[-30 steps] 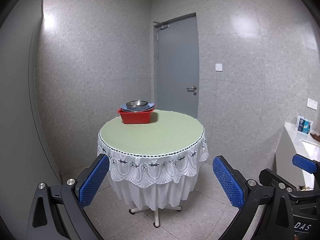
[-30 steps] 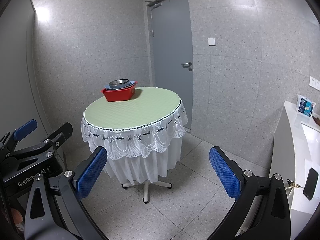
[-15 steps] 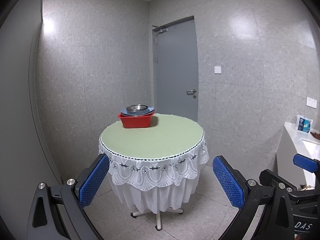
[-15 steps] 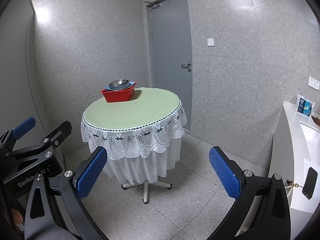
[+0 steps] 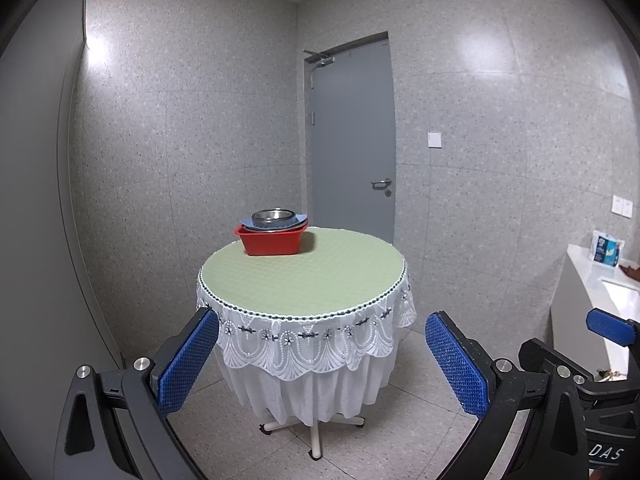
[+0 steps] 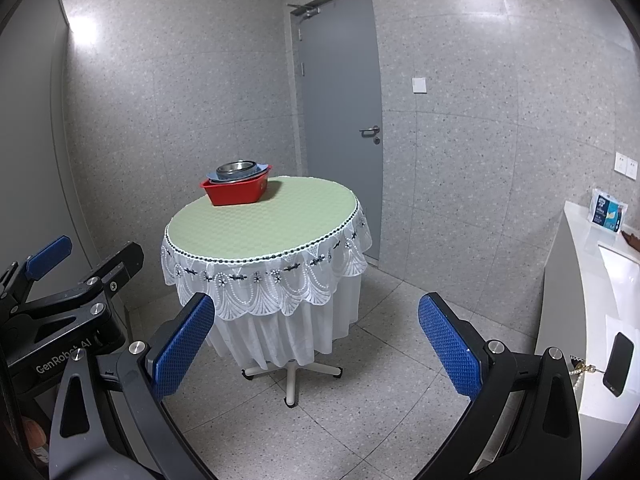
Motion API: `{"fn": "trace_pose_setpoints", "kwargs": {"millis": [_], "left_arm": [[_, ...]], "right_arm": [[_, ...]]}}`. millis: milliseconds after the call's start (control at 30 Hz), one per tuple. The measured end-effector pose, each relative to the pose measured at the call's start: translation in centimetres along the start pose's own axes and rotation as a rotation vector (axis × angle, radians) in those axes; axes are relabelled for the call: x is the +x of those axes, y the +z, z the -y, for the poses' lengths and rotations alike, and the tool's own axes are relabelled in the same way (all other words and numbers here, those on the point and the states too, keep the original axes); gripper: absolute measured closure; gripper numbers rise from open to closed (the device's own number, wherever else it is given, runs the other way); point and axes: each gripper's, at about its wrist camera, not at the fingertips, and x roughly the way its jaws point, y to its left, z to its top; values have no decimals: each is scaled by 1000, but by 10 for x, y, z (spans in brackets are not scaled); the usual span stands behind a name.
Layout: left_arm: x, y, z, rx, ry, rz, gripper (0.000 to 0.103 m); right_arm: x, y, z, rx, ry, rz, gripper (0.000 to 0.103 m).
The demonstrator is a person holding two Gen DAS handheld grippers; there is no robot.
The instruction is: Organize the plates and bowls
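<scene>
A red basin (image 5: 271,241) stands at the far left of a round table (image 5: 304,276) with a green top and white lace cloth. In the basin lies a blue plate (image 5: 298,221) with a steel bowl (image 5: 273,216) on top. The basin (image 6: 236,192), plate (image 6: 262,169) and bowl (image 6: 236,168) also show in the right wrist view. My left gripper (image 5: 320,360) is open and empty, well short of the table. My right gripper (image 6: 316,340) is open and empty, also away from the table (image 6: 264,228).
A grey door (image 5: 352,136) is behind the table. A white counter (image 6: 592,300) runs along the right, with a tissue pack (image 6: 608,210) and a black phone (image 6: 618,364) on it. The table's star foot (image 6: 290,376) stands on the tiled floor.
Both grippers have tilted or drawn back slightly, so the table sits a little lower and farther in the left wrist view. Both stay open and empty.
</scene>
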Motion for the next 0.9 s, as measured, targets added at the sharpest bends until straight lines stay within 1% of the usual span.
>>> {"fn": "trace_pose_setpoints", "kwargs": {"millis": [667, 900], "left_arm": [[-17, 5, 1, 1, -1, 0, 1], [-34, 9, 0, 4, -2, -1, 1]], "right_arm": [[-15, 2, -2, 3, -5, 5, 0], [-27, 4, -7, 9, -10, 2, 0]]}}
